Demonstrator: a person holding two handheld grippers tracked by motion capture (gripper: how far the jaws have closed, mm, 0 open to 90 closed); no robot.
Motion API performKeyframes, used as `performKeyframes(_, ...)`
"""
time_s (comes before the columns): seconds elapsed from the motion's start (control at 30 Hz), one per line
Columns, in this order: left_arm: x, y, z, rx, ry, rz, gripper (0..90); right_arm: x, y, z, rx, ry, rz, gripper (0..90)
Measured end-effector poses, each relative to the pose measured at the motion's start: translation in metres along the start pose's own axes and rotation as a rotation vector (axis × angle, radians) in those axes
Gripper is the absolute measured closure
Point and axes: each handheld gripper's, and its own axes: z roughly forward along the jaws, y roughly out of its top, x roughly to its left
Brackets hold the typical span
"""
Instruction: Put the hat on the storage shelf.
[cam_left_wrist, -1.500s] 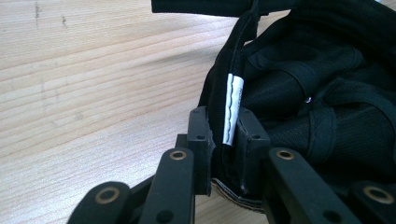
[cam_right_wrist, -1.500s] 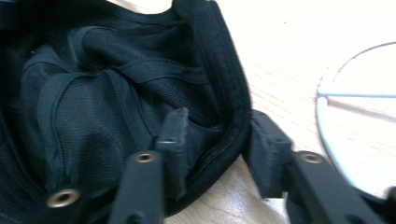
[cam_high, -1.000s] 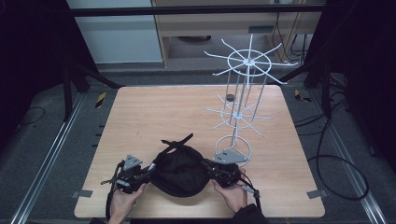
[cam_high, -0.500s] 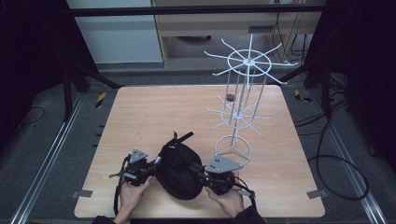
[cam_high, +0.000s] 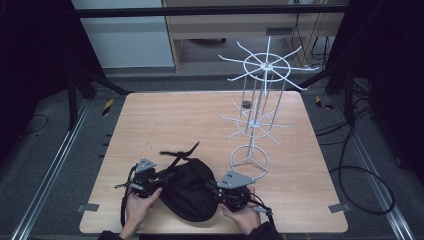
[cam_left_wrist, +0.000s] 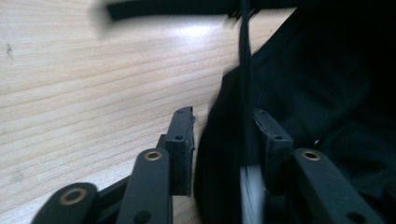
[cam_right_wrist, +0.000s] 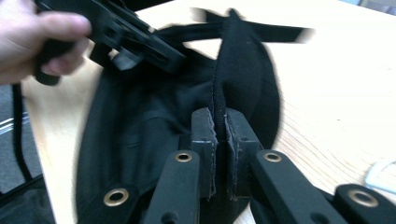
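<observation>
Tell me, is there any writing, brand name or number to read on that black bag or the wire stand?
None can be read. The black bag shows plain fabric and a seam, no label. The white wire stand bears no writing. The grippers' black jaws show bare rivets, no marks.

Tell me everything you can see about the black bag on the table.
The black bag is soft, cloth-like and slumped on the wooden table near its front edge, with dark straps trailing away from the person. The right gripper pinches a seamed fold of it. The left gripper has just been opening, with the bag's edge and a thin strap between its jaws.
</observation>
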Motion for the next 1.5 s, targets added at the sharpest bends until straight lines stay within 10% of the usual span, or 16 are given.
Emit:
performKeyframes(0.47, -0.005, 0.007, -0.044, -0.068, 0.011, 0.005, 54.0, -0.004, -0.001, -0.003, -0.006, -0.053, 0.019, 84.2)
performKeyframes(0.73, -0.012, 0.001, -0.034, 0.020, -0.014, 0.017, 57.5, -0.007, 0.000, -0.007, -0.026, -0.088, 0.033, 84.4)
performKeyframes(0.97, -0.019, 0.004, -0.031, 0.010, -0.005, 0.049, 82.8, -0.008, 0.003, -0.013, -0.070, -0.081, 0.030, 84.4)
performKeyframes(1.23, -0.014, 0.014, -0.007, -0.036, 0.021, 0.035, 82.5, 0.003, 0.005, -0.011, -0.101, -0.003, -0.046, 84.3)
performKeyframes(1.5, -0.005, 0.009, -0.022, -0.012, 0.000, 0.003, 64.8, 0.002, -0.002, -0.003, -0.046, -0.040, -0.032, 84.3)
